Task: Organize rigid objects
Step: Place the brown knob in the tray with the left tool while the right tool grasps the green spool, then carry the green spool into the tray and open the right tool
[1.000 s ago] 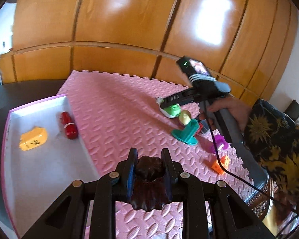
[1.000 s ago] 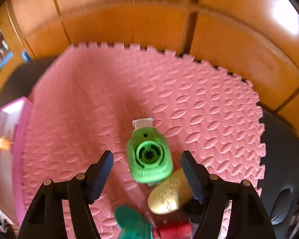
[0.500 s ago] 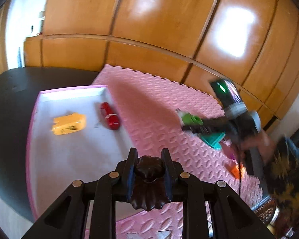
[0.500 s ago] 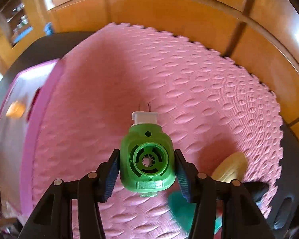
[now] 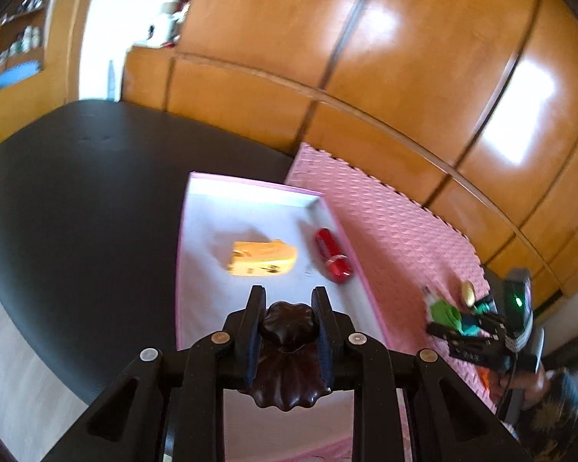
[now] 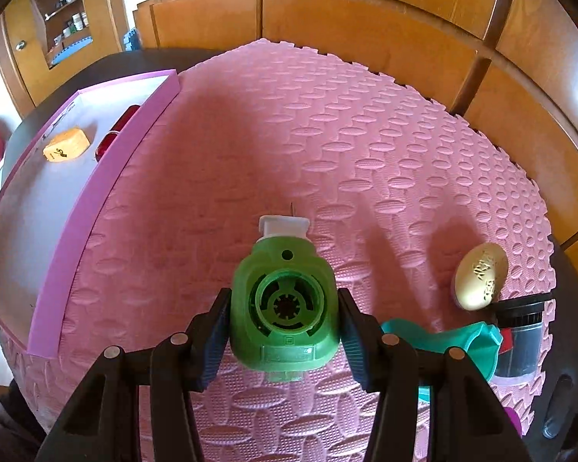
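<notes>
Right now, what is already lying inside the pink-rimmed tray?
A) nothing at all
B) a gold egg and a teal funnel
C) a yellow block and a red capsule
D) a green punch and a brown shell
C: the yellow block and the red capsule lie side by side on the floor of the tray.

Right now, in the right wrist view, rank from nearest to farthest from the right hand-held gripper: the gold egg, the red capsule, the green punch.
1. Green punch, clamped in the right hand-held gripper.
2. Gold egg, right, on the mat.
3. Red capsule, far left, inside the tray.
</notes>
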Demonstrator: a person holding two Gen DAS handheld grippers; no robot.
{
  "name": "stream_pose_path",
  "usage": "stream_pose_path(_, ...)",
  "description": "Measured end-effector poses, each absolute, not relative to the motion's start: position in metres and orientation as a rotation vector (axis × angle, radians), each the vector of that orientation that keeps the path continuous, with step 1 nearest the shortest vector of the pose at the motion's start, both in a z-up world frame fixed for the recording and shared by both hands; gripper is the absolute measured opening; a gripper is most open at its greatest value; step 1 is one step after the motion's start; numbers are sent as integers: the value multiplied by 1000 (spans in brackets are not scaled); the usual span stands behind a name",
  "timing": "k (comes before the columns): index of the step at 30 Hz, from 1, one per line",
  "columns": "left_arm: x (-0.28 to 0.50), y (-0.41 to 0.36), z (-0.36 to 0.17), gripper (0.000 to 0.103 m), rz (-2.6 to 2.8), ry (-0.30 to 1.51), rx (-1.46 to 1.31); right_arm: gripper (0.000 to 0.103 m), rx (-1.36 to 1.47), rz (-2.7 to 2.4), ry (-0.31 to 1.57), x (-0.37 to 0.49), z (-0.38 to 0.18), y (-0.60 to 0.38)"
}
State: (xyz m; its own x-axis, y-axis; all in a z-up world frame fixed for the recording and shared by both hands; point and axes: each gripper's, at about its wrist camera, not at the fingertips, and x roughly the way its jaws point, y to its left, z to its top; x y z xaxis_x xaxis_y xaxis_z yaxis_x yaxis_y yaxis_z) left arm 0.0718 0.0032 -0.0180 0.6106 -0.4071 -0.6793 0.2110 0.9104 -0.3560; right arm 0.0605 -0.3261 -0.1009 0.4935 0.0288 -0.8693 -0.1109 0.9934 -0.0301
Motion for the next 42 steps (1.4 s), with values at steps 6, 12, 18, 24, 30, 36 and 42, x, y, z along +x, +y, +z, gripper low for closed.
stream_pose_path(6,103,-8,-44,24,-346,964,-221,53,-50,125,1009,56,-102,-334)
stream_pose_path(12,139,-30,-45,22,-307,935,-106,53,-1,159,999,56,-106,-340)
stream_pose_path(18,169,-43,-45,20,-251,870,-15,53,-4,171,977,53,-107,-342)
stream_pose_path(24,189,-48,-50,20,-219,857,-8,53,-6,165,966,53,-108,-343)
stream_pose_path(30,167,-38,-31,49,-221,810,-72,53,-6,153,961,53,-108,-343)
stream_pose_path(36,118,-32,-24,50,-213,811,-76,53,-10,143,957,52,-108,-342)
stream_pose_path(42,77,-38,-34,54,-207,843,-58,53,13,125,961,53,-108,-343)
